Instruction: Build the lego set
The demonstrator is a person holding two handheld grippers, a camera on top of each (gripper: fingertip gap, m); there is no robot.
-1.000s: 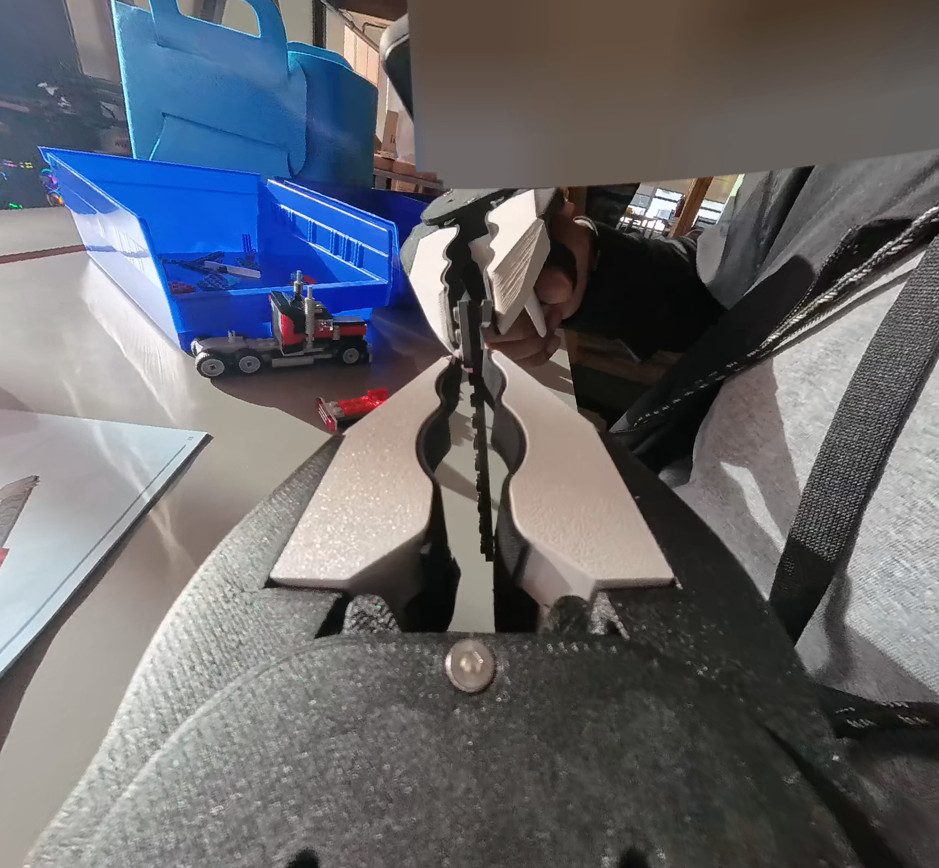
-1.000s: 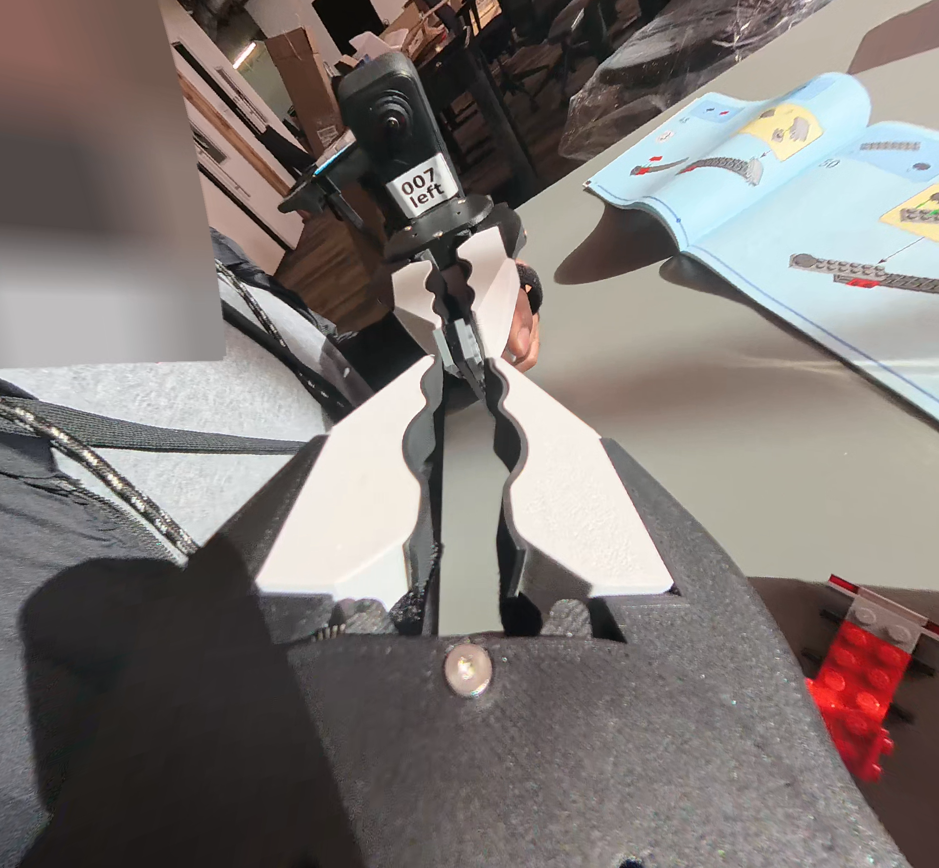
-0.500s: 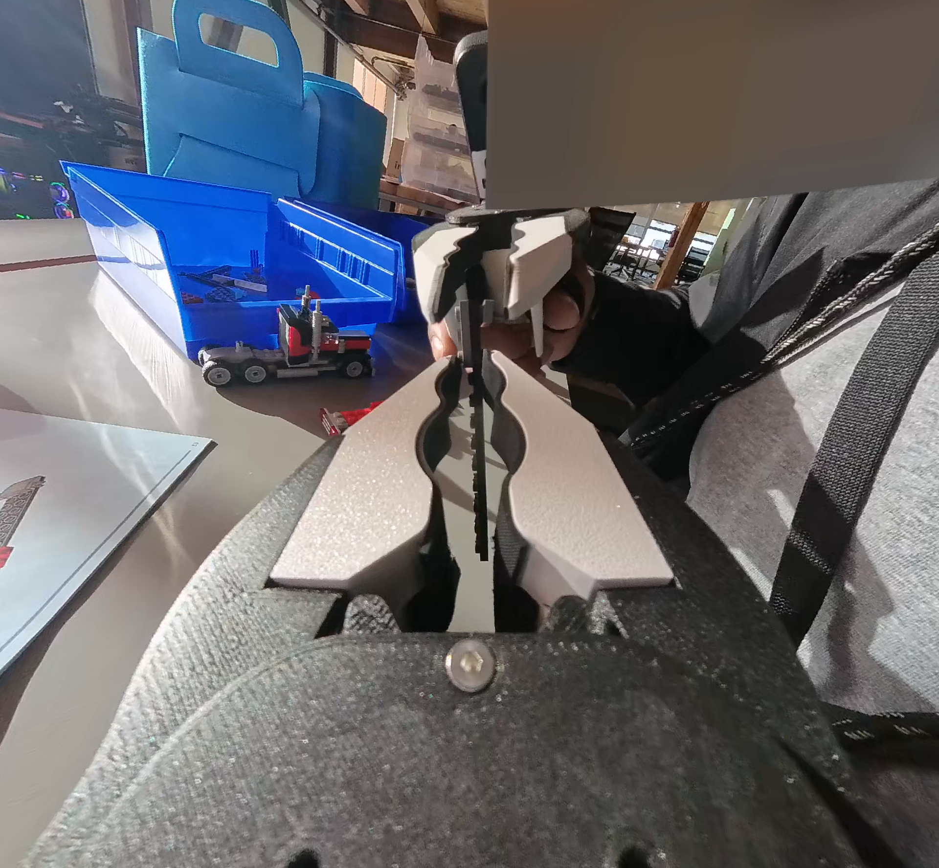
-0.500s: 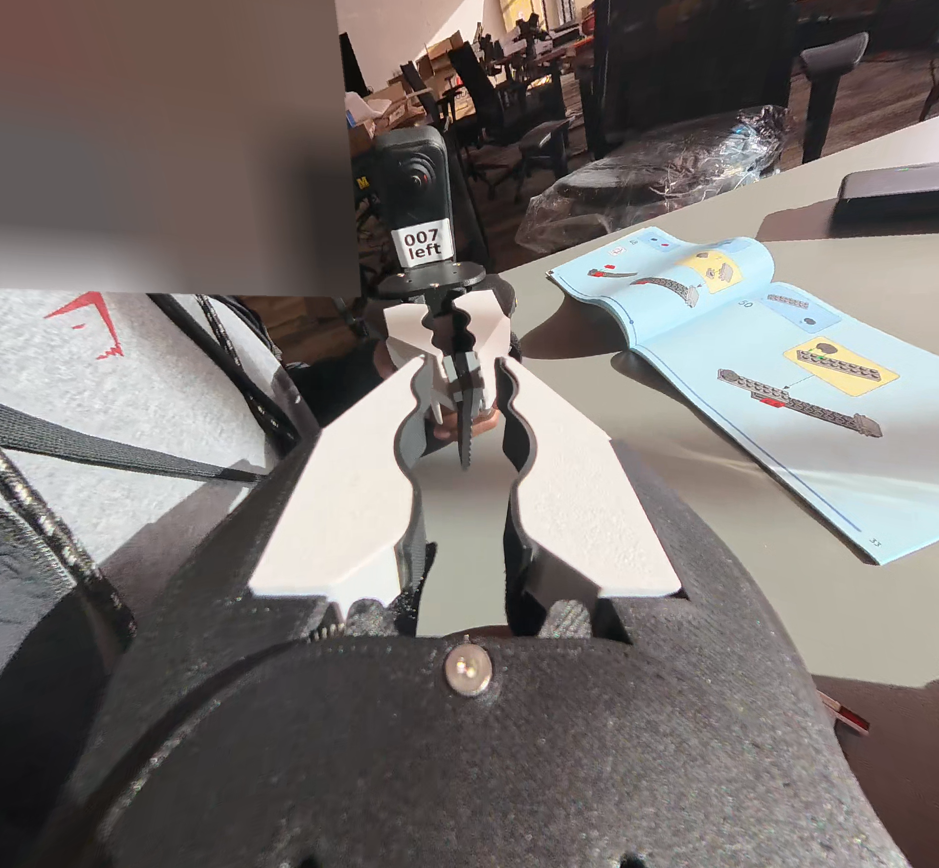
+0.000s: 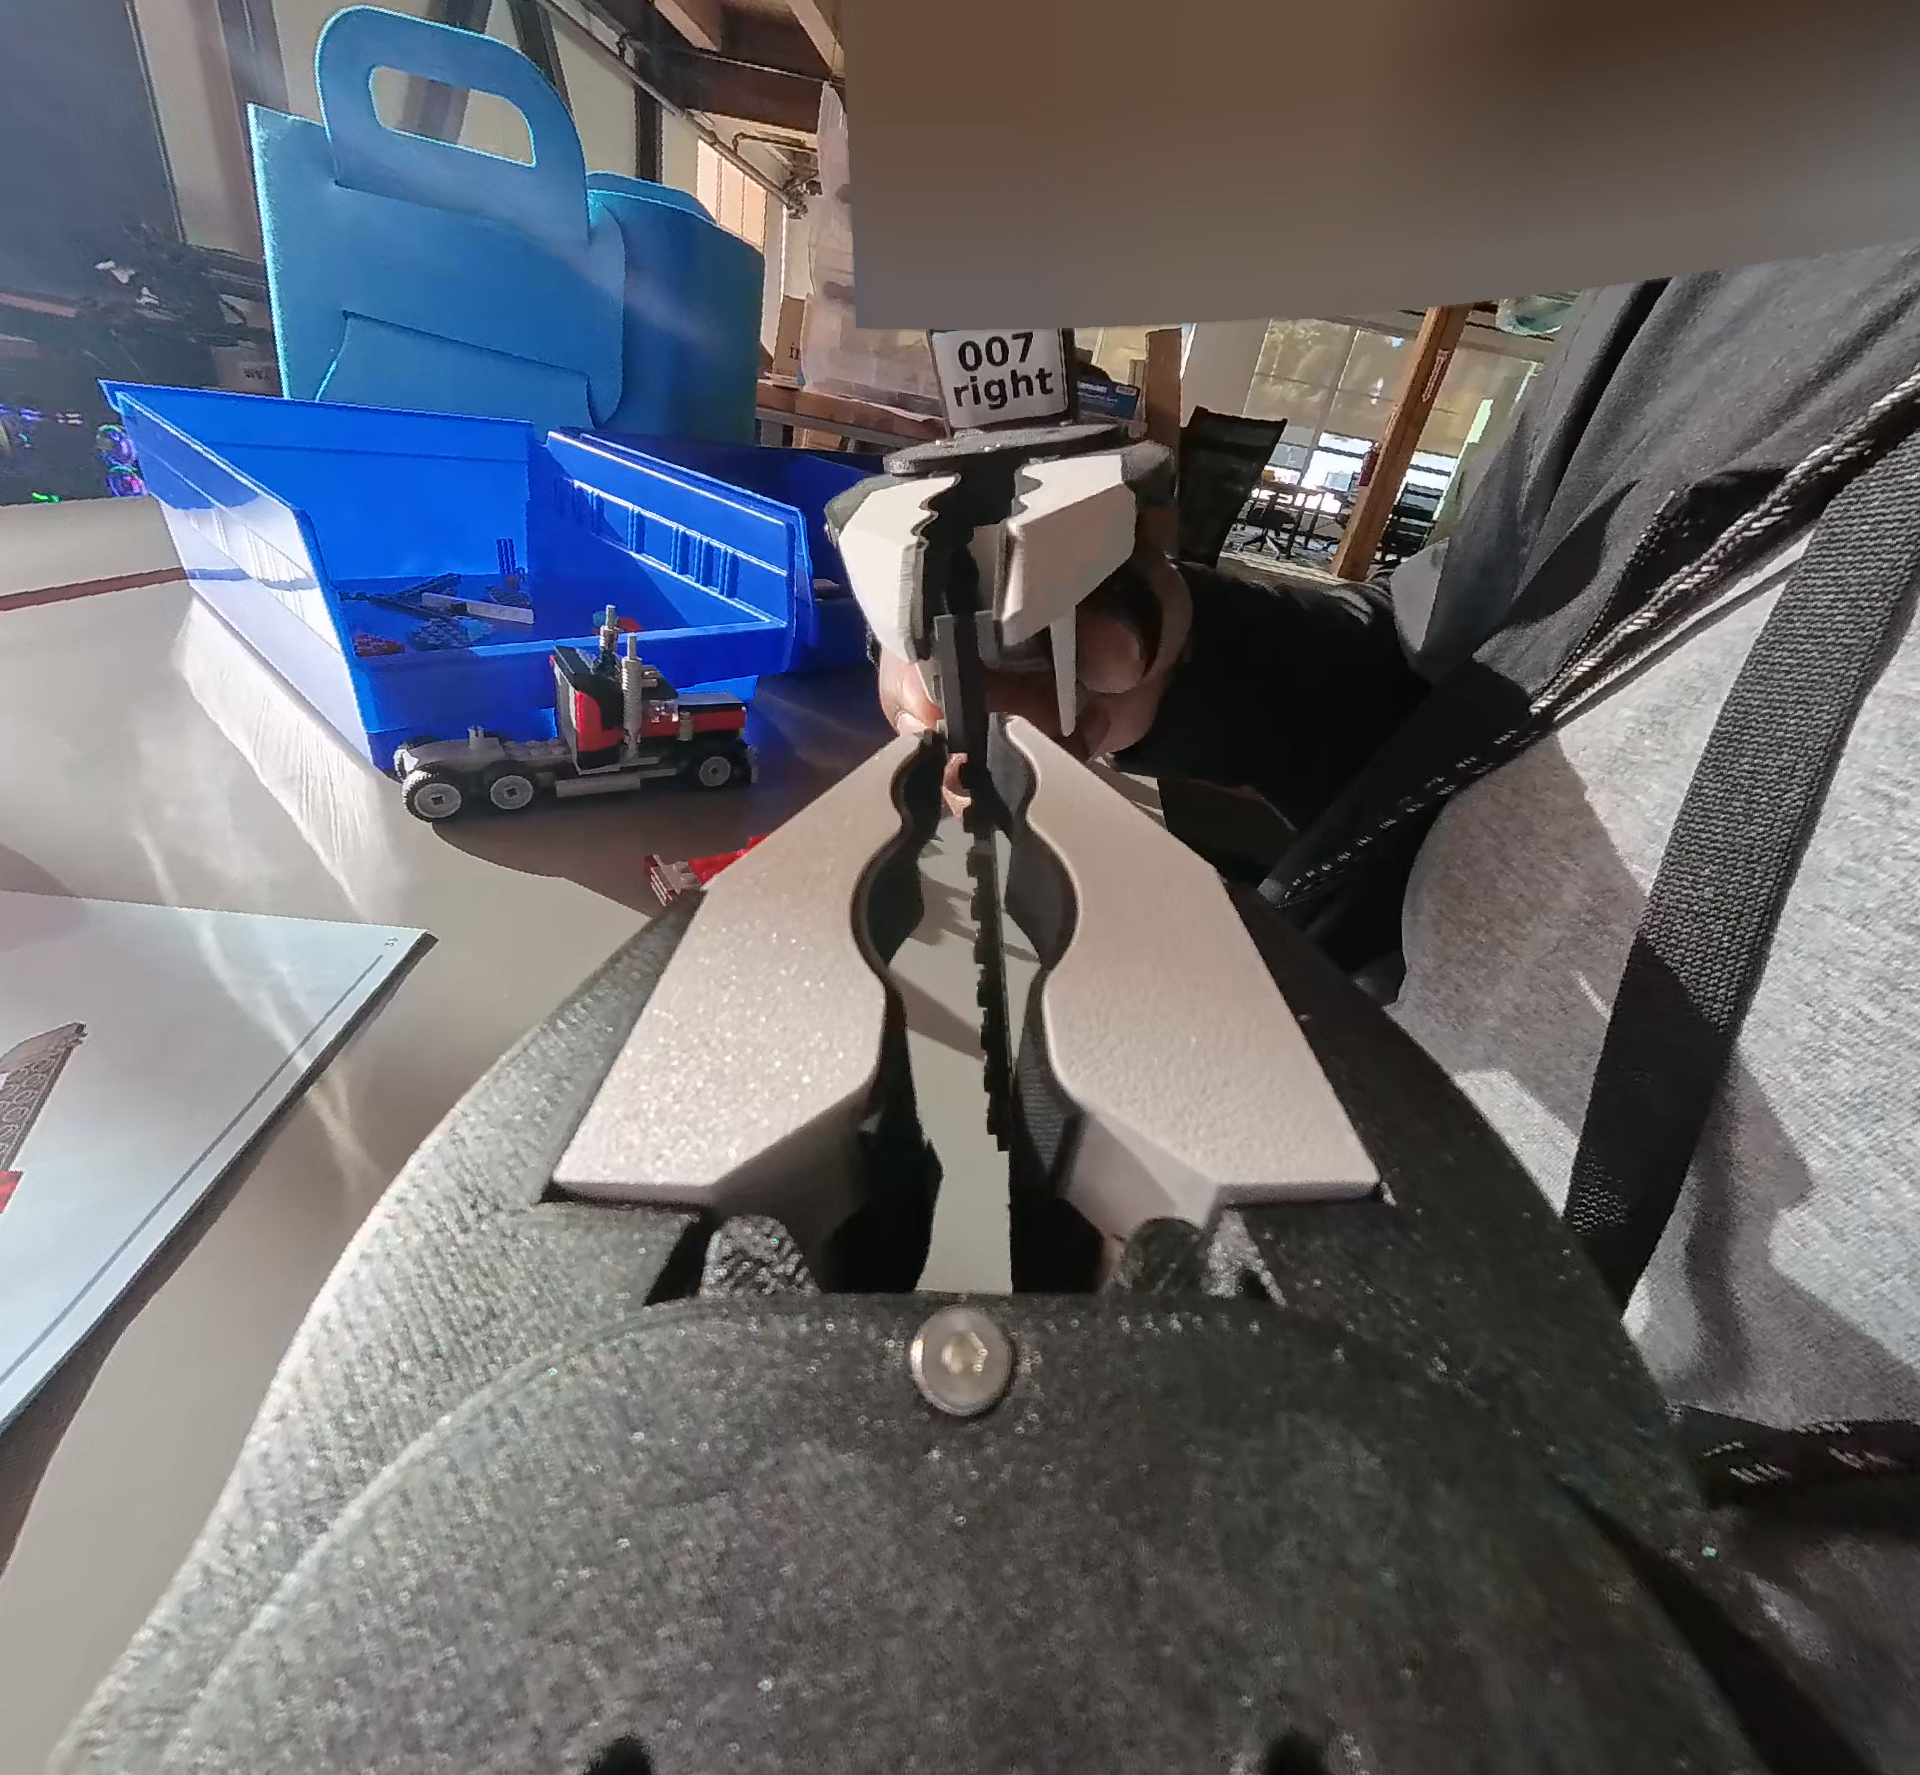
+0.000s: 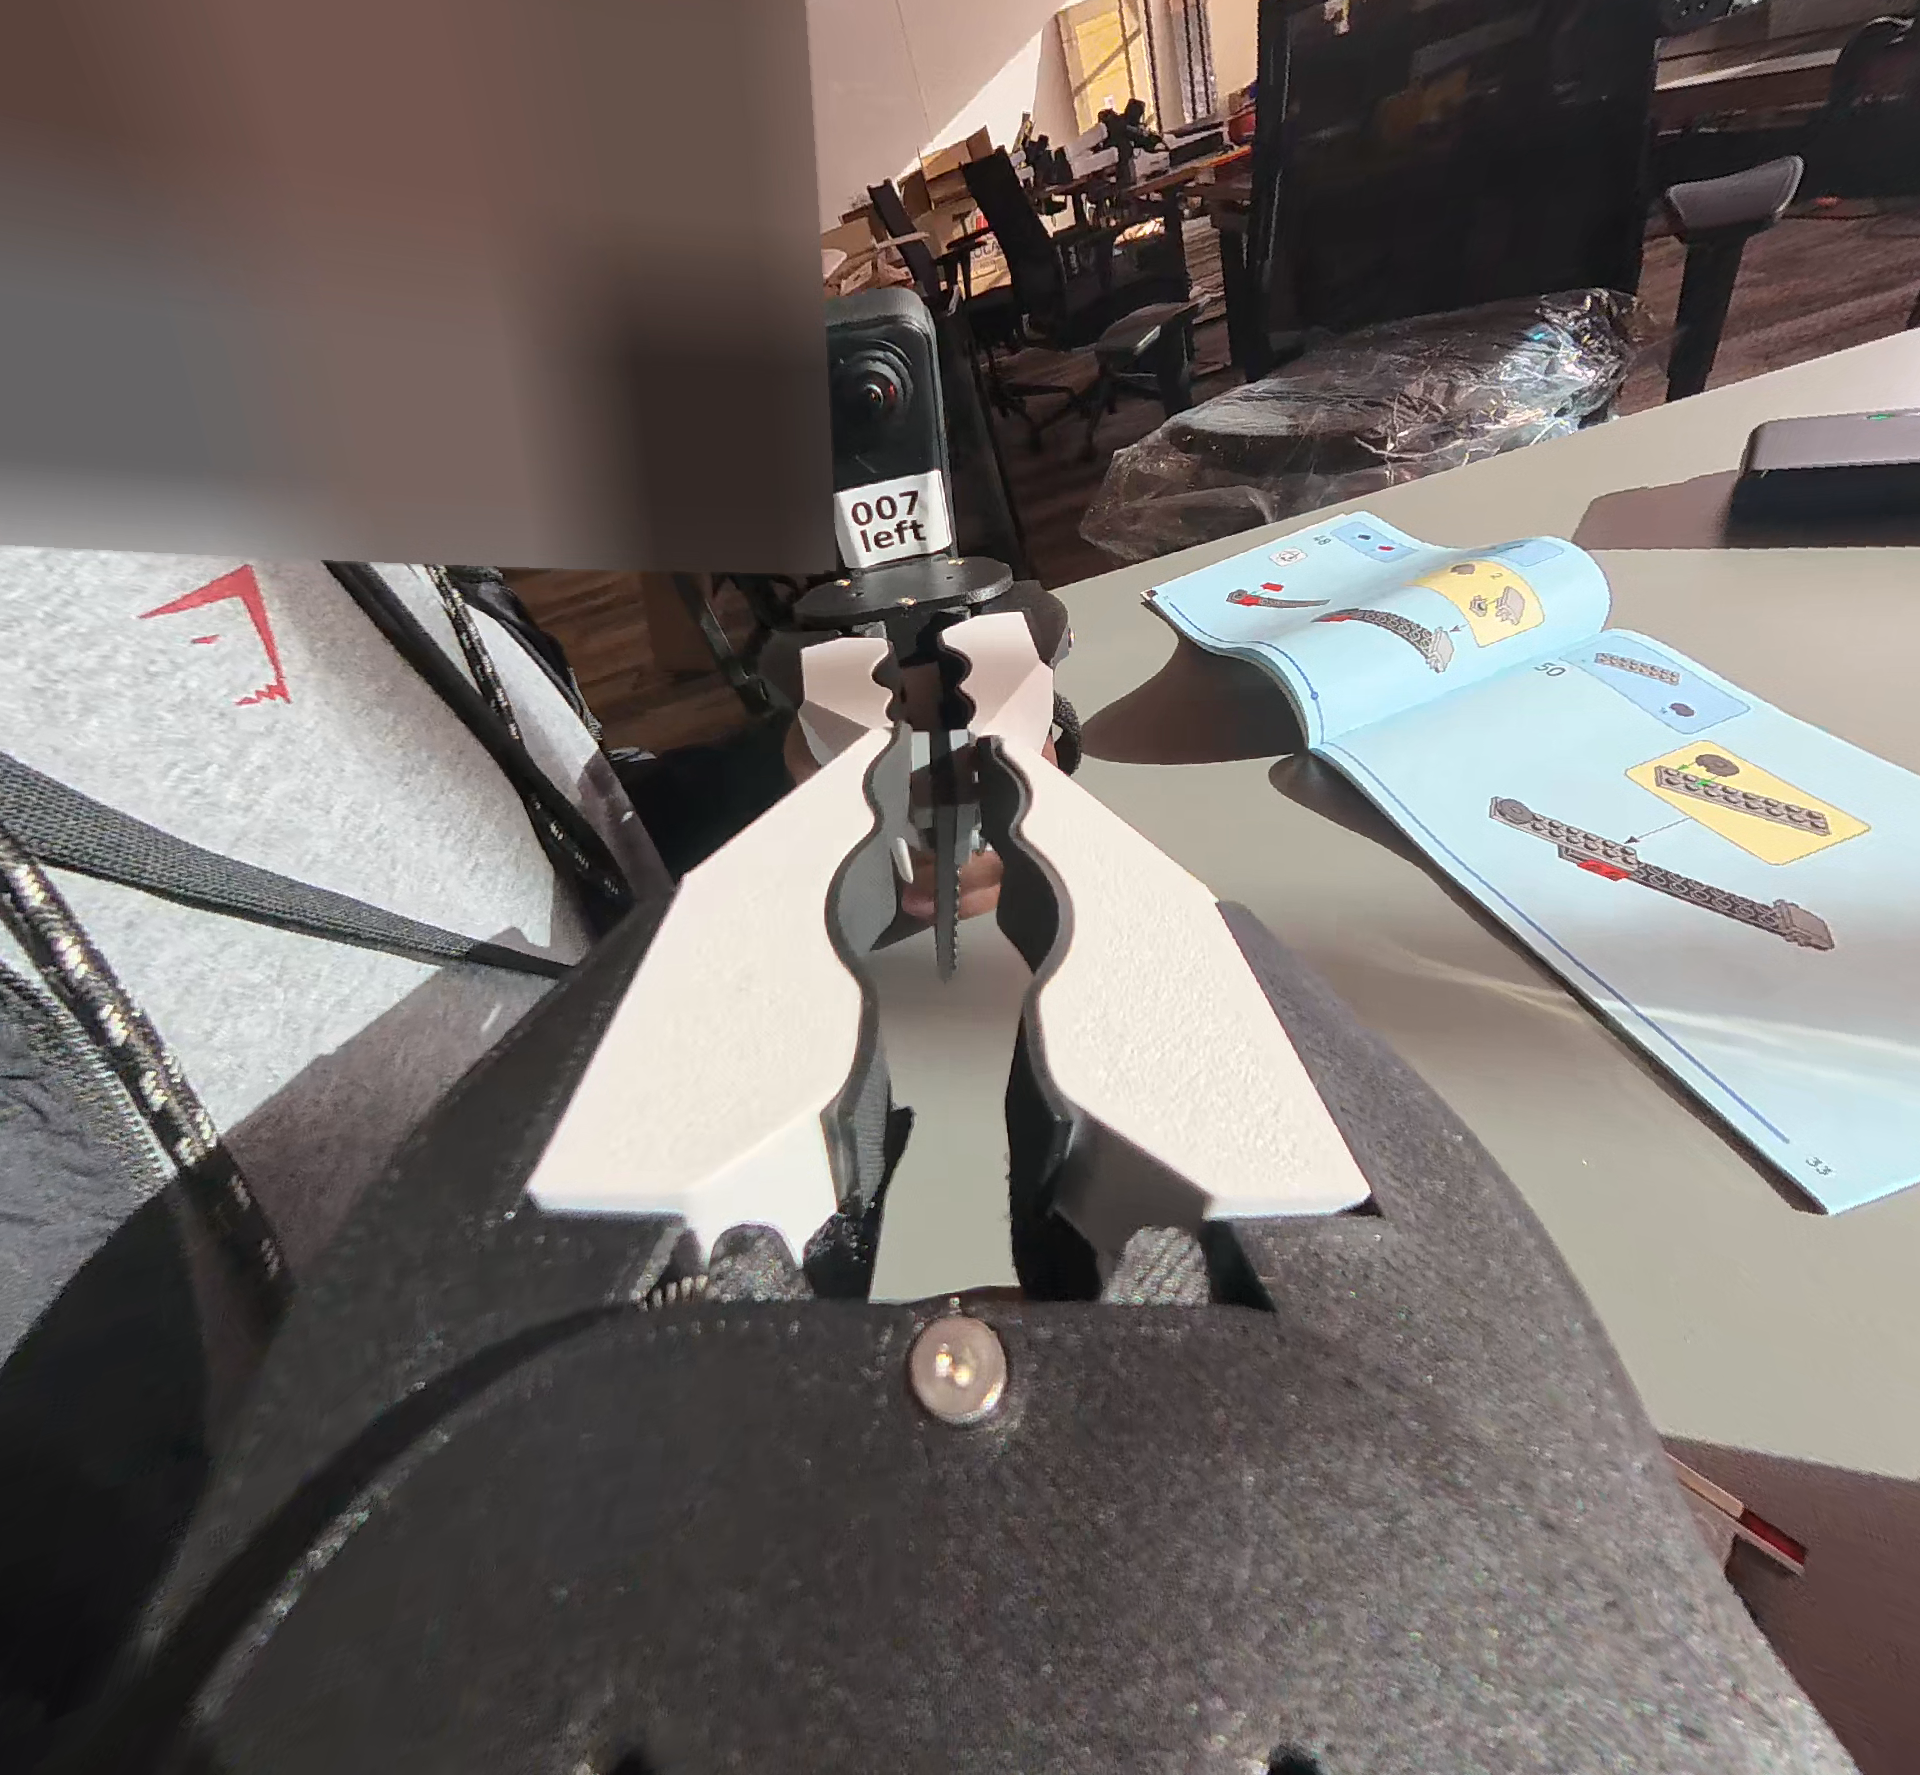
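Observation:
My left gripper (image 5: pixel 961 764) is shut on a long dark studded lego plate (image 5: pixel 987 956) that runs lengthwise between its fingers, held in the air by the person's chest. My right gripper (image 5: pixel 977 655) faces it tip to tip and is shut on a small grey piece (image 5: pixel 948 676) pressed against the plate's far end. In the right wrist view my right gripper (image 6: pixel 940 754) meets the left gripper (image 6: pixel 928 686), and the dark plate (image 6: pixel 948 894) shows edge-on, reaching in between the right fingers. A built lego truck (image 5: pixel 582 738) stands on the table.
A blue bin (image 5: pixel 312 499) with loose pieces sits behind the truck, with a blue felt bag (image 5: pixel 447 271) behind it. Red pieces (image 5: pixel 696 868) lie near the grippers. An open instruction booklet (image 6: pixel 1558 842) lies on the table. A dark device (image 6: pixel 1839 468) is at the far right. Only a small space, under 4 cm, lies between the two pairs of fingers.
Both grippers have risen and levelled out while staying tip to tip. The dark plate now reaches further in between the right gripper's fingers.

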